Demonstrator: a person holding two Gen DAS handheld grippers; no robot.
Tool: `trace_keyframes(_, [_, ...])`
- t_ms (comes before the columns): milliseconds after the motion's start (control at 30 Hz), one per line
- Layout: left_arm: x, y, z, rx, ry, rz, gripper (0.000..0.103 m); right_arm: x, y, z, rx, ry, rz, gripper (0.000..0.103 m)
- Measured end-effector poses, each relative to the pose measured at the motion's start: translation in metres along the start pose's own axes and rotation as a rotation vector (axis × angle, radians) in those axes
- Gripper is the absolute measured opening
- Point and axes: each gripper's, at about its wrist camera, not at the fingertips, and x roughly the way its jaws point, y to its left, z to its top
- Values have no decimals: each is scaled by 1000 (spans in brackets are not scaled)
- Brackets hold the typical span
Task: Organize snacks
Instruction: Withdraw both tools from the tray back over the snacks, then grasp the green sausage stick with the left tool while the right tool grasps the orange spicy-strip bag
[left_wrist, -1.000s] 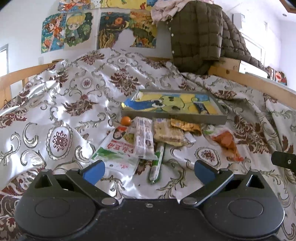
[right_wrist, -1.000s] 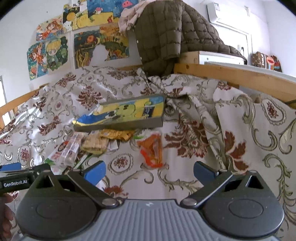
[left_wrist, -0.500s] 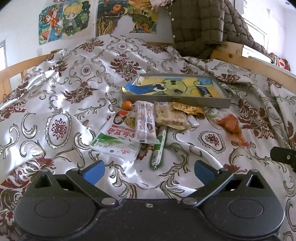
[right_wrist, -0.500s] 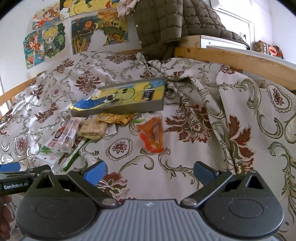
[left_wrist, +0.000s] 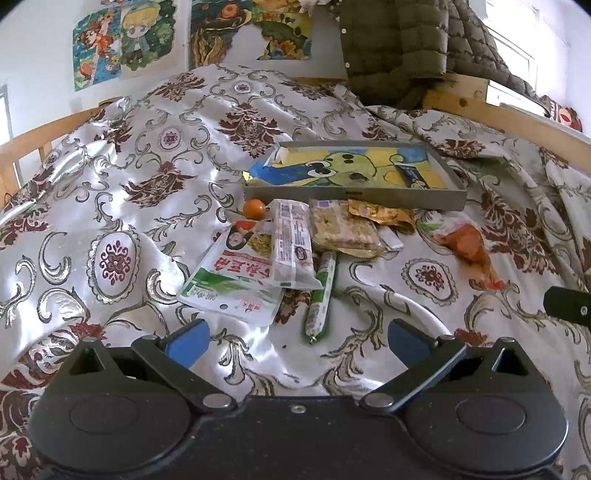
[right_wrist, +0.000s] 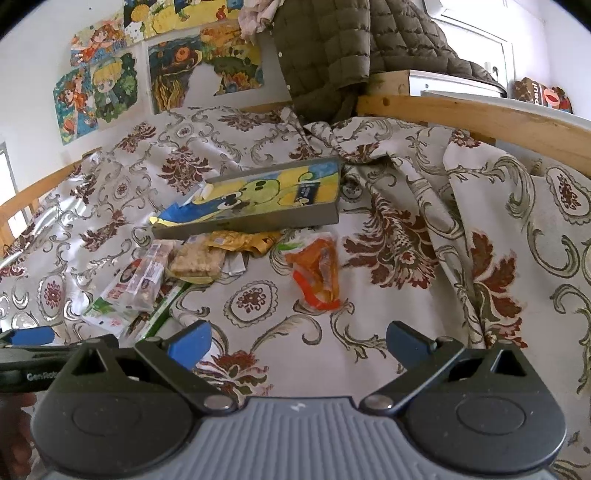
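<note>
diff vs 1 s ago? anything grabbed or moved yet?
Only the grippers moved: both views pitched down and closed in on the snack pile, which now sits larger and lower in frame. The left gripper and right gripper are open as before, holding nothing. The green sausage stick, orange packet and tray lie where they were on the bedspread.

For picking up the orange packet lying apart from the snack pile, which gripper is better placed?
Right, probably. The orange packet lies almost straight ahead of the open right gripper. From the open left gripper, it sits far right, beyond the green stick.
</note>
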Motion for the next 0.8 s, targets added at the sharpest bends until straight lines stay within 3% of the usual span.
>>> trace_keyframes(533, [8,3,10,-66,19,30,102,6,-3,7,36,-36,24,103])
trace_keyframes(800, [16,3,14,-76,33,36,102,18,0,15,-17,-76,27,103])
